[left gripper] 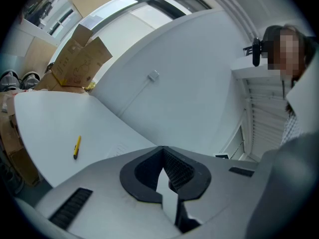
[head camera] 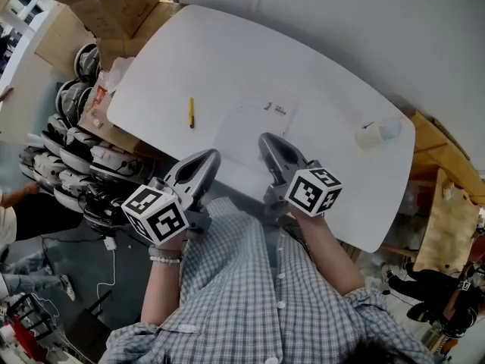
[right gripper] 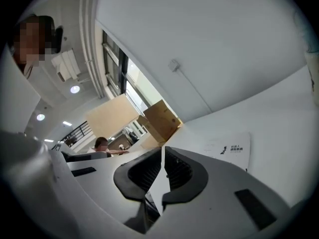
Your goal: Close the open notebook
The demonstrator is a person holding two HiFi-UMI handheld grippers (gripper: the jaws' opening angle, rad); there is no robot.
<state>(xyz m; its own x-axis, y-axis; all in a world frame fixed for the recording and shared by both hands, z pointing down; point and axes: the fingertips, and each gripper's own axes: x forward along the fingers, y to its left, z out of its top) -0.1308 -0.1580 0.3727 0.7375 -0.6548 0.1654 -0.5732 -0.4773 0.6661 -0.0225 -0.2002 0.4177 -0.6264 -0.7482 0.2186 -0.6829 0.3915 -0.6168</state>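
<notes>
Fingers (left gripper: 178,171) of our left gripper (head camera: 206,159) were pressed together with nothing between them, and those of our right gripper (head camera: 270,139) were likewise closed and empty. Both grippers pointed away from us across the white table (head camera: 333,67). The notebook (head camera: 246,127) lay flat on that table directly ahead of the two tips, slightly toward the right one. In the head view the right tip overlapped the notebook's near right part, while the left tip stood just beside its near left corner, so we judged the right hand the nearer. From the right gripper view the notebook sat ahead and to the right of the closed jaws. Its edges were faint against the tabletop, and we could not read its long axis with any confidence. It showed as one plain white panel with small dark print near its far right corner, which looked to us like a cover already shut. A yellow pen (head camera: 191,112) lay apart on its left.
</notes>
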